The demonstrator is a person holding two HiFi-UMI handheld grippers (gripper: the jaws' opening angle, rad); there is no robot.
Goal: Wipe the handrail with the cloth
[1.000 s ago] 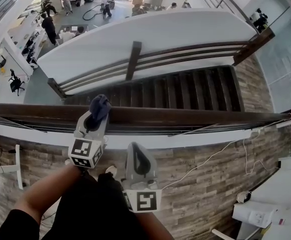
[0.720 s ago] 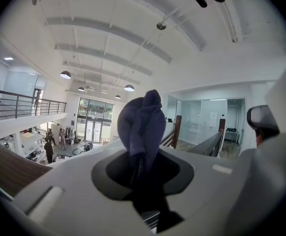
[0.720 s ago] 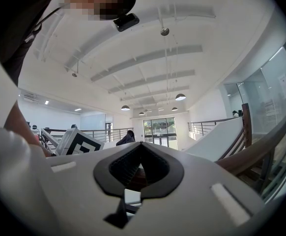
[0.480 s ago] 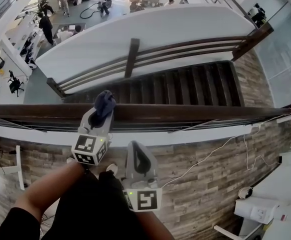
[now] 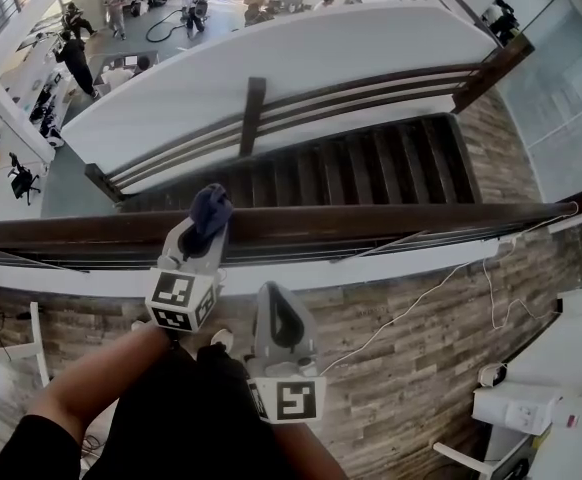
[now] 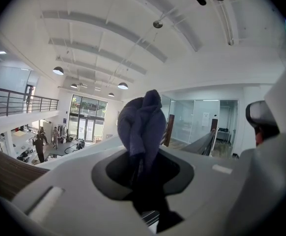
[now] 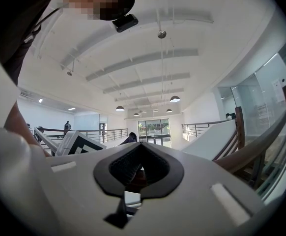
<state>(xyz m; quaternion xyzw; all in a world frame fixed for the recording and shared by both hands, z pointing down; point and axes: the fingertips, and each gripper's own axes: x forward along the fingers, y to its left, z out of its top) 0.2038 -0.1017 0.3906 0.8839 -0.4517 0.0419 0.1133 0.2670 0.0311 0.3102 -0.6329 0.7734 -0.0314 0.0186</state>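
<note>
- Left gripper (image 5: 207, 224), jaws clamped on a bunched dark-blue cloth (image 5: 212, 206), holds the wad at the top of the wooden handrail (image 5: 391, 220), left of its middle in the head view.
- Right gripper (image 5: 272, 294) hangs just beside and below it on the near side of the rail, jaws together at the tips with nothing between them.
- Wiping well likely means pressing the wad flat onto the rail's top and drawing it along the length in one steady line, with the grip tight so the cloth does not slip out.
- The wrist probably wants to tilt so that cloth, not the hard jaw tips, meets the wood.
- The long stretch of rail to the right looks like the larger share left to cover.
- Whether cloth and rail are touching cannot be told: the head view only shows one overlapping the other.
- In the left gripper view the cloth (image 6: 143, 119) fills the middle and hides the rail right in front of the jaws.
- The rail's underside and far face are out of sight, and its left end runs off the picture.
- How deep the cloth sits in the jaws is lost in shadow.
</note>
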